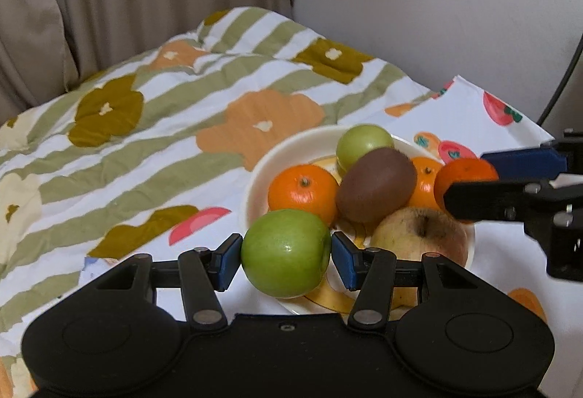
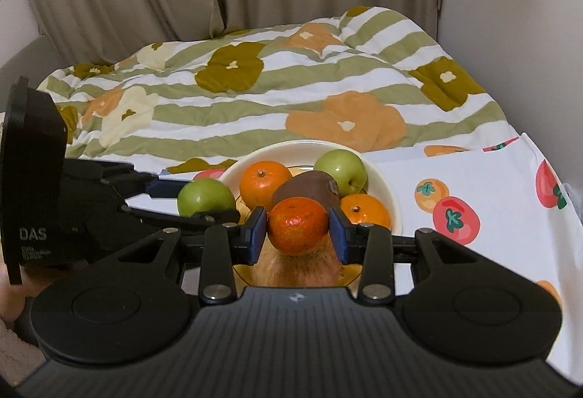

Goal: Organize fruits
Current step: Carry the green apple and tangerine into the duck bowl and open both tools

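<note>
The left claw [image 1: 286,257] was closed on a green apple [image 1: 286,252], its blue pads pressed against both sides of the fruit, which sat squarely between the fingertips at the near-left edge of the cream plate [image 1: 255,175]. Beyond that claw, on the plate, lay a tangerine [image 1: 302,192], a brown kiwi [image 1: 375,189], a second green apple [image 1: 362,143] and a yellowish apple [image 1: 419,237]. The right claw [image 2: 298,232] was clamped on a mandarin [image 2: 298,229], held between its pads over the plate's near side. Just past it lay the kiwi, with another orange [image 2: 364,210] to its right. The plate rested on a fruit-printed cloth [image 2: 473,179] beside a flowered quilt [image 2: 255,99].
</note>
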The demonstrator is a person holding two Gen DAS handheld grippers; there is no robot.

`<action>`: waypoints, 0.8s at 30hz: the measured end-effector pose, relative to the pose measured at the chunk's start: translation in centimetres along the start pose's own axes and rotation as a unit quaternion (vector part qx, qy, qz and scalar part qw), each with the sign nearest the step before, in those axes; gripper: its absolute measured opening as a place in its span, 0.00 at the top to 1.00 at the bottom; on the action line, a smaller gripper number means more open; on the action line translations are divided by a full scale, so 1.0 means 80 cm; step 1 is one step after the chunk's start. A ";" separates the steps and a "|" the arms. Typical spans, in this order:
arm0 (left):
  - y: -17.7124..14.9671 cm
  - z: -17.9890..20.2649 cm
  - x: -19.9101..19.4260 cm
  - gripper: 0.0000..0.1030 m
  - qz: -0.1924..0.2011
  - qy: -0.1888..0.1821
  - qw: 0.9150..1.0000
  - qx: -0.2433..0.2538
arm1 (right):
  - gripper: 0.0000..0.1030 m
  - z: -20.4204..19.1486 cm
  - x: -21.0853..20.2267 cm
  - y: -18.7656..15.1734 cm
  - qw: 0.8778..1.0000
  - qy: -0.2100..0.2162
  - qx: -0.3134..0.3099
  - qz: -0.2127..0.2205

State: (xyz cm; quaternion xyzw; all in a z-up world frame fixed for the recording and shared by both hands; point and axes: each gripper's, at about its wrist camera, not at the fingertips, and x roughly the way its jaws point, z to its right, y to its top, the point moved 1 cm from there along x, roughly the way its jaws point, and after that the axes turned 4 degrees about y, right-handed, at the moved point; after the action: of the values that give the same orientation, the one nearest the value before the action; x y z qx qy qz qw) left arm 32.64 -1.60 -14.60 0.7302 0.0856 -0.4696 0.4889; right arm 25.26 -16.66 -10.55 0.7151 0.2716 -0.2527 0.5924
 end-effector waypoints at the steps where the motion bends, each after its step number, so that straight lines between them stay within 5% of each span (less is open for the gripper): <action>1: -0.001 0.000 0.001 0.44 -0.003 -0.003 1.000 0.001 | 0.49 0.000 0.000 0.000 1.000 -0.002 0.003 0.001; 3: -0.001 -0.001 0.000 0.44 -0.001 -0.008 1.000 0.002 | 0.49 0.001 0.002 0.002 1.000 -0.004 0.007 0.001; 7: -0.002 -0.008 -0.018 0.13 0.025 -0.013 1.000 -0.004 | 0.49 0.000 0.005 0.006 1.000 -0.005 0.005 0.002; 24: -0.030 -0.031 -0.064 0.11 0.032 0.027 0.999 -0.033 | 0.49 -0.035 0.053 0.016 0.999 0.024 -0.028 -0.013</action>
State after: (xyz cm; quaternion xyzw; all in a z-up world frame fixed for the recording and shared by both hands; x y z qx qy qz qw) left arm 29.95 3.31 -12.00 0.7283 0.0907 -0.4312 0.5249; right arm 29.33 -13.74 -12.04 0.7008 0.3014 -0.2356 0.6021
